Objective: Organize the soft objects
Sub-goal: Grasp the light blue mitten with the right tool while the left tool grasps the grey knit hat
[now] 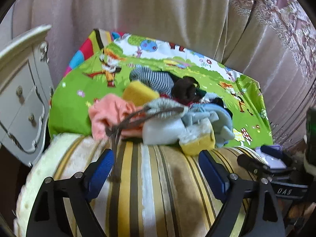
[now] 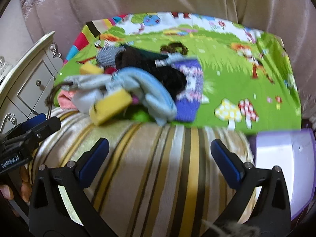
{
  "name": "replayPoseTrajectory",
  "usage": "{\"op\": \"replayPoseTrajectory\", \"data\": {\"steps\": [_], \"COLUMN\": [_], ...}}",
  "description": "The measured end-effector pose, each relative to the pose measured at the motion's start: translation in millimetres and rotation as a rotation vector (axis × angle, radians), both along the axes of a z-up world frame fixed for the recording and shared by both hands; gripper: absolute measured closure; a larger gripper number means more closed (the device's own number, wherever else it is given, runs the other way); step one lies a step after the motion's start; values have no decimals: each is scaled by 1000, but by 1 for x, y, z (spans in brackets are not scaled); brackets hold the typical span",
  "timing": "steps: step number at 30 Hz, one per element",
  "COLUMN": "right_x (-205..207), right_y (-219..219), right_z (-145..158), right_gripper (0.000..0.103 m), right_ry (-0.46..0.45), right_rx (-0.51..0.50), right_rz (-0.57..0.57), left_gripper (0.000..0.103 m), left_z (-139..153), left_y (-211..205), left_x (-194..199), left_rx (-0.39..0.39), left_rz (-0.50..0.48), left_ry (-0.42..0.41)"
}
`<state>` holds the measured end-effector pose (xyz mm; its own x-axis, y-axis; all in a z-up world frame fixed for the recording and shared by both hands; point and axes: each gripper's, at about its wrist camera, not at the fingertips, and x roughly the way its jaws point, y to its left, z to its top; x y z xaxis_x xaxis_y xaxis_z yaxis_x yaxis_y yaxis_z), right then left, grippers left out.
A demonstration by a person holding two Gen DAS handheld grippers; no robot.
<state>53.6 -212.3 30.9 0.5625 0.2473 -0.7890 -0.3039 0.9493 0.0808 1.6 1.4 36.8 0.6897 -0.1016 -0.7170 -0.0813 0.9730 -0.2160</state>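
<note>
Yellow sponge (image 1: 197,142) just beyond the spread, empty left fingers (image 1: 102,165); right fingers (image 2: 227,156) likewise spread, empty.

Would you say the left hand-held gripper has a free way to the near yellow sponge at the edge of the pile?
Probably yes. The left hand-held gripper is open and empty, and the yellow sponge lies just ahead by its right finger, with only striped blanket between.

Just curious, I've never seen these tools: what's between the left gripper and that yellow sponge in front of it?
Only bare striped blanket lies between the open left gripper and the sponge, in the left wrist view.
</note>
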Motion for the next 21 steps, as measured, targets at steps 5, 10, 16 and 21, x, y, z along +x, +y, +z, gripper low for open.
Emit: {"op": "replayPoseTrajectory", "data": {"steps": [5,10,16,21], "right_x": [22,42,67,77], "right_y": [8,9,16,28], "right_z": [7,4,-7,-17], "right_gripper": [1,4,18,26], "right_ry": [-51,-30,13,45], "right_rx": [-43,-21,-39,-41], "right_rz": [61,111,152,209], "left_gripper": [15,15,15,15], "left_z": [10,23,15,22], "left_y": [1,-4,-26,-16], "left_x": [12,26,33,36], "left_rx": [6,11,-14,-32], "left_rz": [-7,-37,-122,-55], "left_ry": [-29,-64,-22,-43]}}
